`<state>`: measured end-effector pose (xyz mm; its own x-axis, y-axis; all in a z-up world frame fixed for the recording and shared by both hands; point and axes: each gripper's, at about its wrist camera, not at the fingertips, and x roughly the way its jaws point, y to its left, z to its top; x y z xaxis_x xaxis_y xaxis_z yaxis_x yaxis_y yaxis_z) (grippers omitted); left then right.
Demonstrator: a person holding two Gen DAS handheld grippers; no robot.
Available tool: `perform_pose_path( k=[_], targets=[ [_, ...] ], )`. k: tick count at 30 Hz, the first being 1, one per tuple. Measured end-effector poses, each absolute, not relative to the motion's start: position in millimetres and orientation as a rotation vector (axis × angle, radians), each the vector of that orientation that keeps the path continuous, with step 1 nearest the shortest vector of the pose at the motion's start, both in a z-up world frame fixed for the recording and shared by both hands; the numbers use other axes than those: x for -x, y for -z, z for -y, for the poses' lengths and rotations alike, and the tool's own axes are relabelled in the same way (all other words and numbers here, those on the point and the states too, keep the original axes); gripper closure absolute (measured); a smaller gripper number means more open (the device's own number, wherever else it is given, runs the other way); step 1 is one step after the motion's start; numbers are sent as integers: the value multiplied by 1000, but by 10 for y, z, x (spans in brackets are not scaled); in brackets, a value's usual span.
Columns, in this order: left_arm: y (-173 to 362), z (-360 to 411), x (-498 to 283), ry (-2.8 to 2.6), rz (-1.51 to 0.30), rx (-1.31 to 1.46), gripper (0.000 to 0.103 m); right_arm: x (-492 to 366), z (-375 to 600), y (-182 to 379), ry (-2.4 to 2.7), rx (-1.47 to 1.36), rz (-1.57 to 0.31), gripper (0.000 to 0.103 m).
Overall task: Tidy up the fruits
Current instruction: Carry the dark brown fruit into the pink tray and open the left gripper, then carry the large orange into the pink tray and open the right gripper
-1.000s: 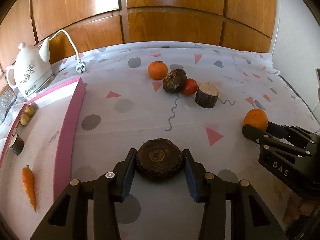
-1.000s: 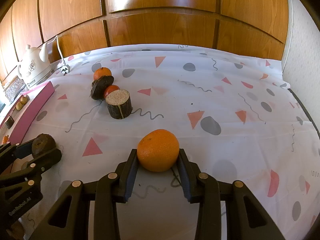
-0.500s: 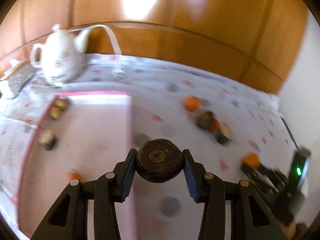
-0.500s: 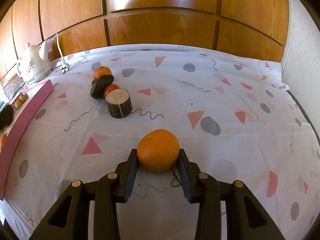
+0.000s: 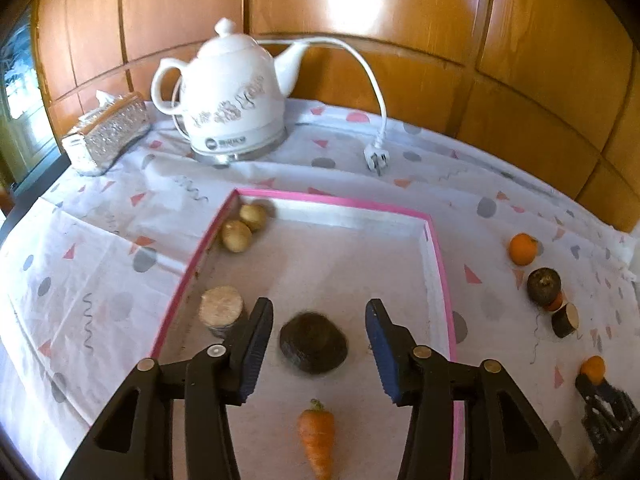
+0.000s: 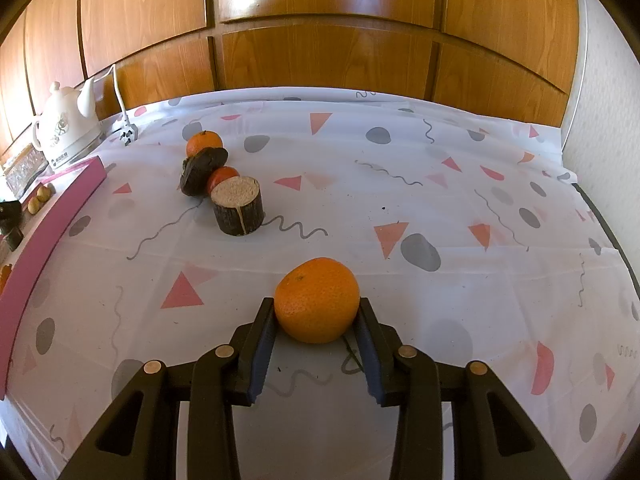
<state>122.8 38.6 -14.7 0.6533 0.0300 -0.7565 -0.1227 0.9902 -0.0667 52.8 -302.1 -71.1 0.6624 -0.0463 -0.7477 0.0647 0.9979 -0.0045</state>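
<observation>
My left gripper (image 5: 319, 334) is open above the pink-rimmed tray (image 5: 438, 264). A dark round fruit (image 5: 313, 343) lies blurred in the tray between the fingers, free of both. The tray also holds a carrot (image 5: 318, 438), a log-like cut piece (image 5: 221, 311) and two small brown fruits (image 5: 244, 226). My right gripper (image 6: 316, 330) is shut on an orange (image 6: 317, 305) just above the tablecloth. On the cloth stand another orange (image 6: 204, 142), a dark round fruit (image 6: 202, 170), a red fruit (image 6: 222, 176) and a cut log piece (image 6: 238, 210).
A white electric kettle (image 5: 230, 94) with its cord and plug (image 5: 376, 158) stands behind the tray, beside a silver tissue box (image 5: 106, 130). Wooden panels back the table. The right gripper with its orange shows at the left wrist view's right edge (image 5: 593, 370).
My left gripper swung left from the cloth to over the tray, then opened and let go of the dark round fruit, which now lies in the tray. The right gripper held still with its orange.
</observation>
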Motion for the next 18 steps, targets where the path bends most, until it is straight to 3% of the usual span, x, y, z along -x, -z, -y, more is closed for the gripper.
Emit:
perform_pose_path(
  k=[18],
  targets=[
    [114, -391, -593, -75, -846, 150, 52, -534, 2975, 711, 80, 15, -847, 63]
  ],
)
